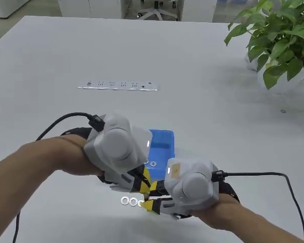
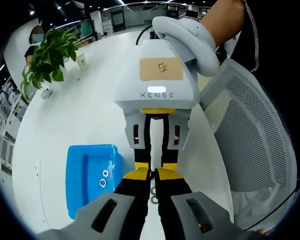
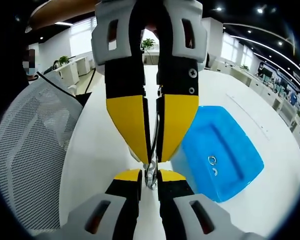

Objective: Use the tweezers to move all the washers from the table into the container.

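My left gripper [image 1: 144,185] and right gripper [image 1: 154,202] meet tip to tip low over the white table. Thin metal tweezers [image 3: 152,145] run between the left gripper's [image 3: 152,155] yellow pads and end between the right gripper's [image 3: 150,176] nearly closed jaws. Both look shut on the tweezers. The left gripper's [image 2: 152,176] own view has the right gripper [image 2: 154,167] facing it head-on. Just beyond the tips stands a blue container [image 1: 161,140] holding two washers [image 2: 104,178]. Loose washers [image 1: 128,201] lie on the table left of the tips.
A white power strip [image 1: 119,85] lies further back on the table. A potted plant [image 1: 278,35] stands at the far right. Black cables [image 1: 66,119] trail from both grippers. A mesh chair [image 2: 250,150] sits at the table's near edge.
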The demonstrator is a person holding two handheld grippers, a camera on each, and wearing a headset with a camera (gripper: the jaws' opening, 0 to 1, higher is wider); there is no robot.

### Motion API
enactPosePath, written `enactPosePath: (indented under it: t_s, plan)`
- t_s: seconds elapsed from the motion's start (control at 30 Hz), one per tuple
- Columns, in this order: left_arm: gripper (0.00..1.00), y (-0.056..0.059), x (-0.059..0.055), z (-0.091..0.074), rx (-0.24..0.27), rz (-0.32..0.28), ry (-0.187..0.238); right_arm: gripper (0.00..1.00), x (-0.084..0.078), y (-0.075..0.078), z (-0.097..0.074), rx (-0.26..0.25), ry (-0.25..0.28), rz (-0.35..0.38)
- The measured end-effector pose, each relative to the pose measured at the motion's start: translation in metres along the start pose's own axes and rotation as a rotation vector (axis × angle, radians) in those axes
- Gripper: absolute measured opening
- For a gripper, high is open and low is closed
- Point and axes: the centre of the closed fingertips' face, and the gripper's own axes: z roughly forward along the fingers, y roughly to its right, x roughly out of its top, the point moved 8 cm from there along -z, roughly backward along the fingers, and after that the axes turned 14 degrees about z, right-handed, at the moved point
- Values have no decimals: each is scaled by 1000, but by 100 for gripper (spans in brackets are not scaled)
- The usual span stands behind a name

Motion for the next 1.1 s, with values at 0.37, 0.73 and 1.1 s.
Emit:
enactPosePath:
  t_s: [0.37,0.73,1.1]
  plan:
    - [7,-1,-1,1,-9,1,3,10,1,1,0,-6,5,6]
    - [7,3,0,0,2,1,6,10,0,-1,0,-18,3,21]
    - [7,2,5,-10,14,8,18,10,10,-3,-9,-19,4,3]
